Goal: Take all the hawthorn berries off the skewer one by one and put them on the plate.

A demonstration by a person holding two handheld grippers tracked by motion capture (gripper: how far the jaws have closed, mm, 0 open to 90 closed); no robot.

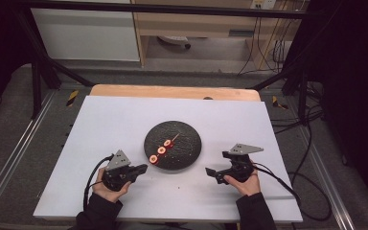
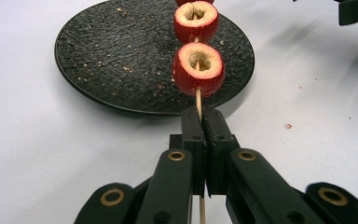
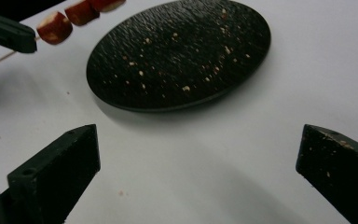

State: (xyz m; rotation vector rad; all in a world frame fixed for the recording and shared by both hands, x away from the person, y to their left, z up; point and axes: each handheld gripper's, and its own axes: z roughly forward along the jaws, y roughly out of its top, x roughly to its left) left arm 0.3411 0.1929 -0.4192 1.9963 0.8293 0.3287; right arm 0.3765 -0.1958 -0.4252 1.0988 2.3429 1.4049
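Pinching the skewer (image 2: 198,100) at its bare end w/ your L gripper (image 2: 204,122) over the plate (image 2: 102,60), R gripper (image 3: 198,158) spread wide, you've got a thin, likely snappable stick w/ fruit (image 2: 198,69) prob. loose, so grip low.

One black plate (image 1: 184,152) sits on one white table (image 1: 124,120); one wooden skewer (image 2: 198,100) carries three red fruit pieces (image 1: 161,150); two grippers, left (image 1: 141,168) and right (image 1: 212,172); two hands.
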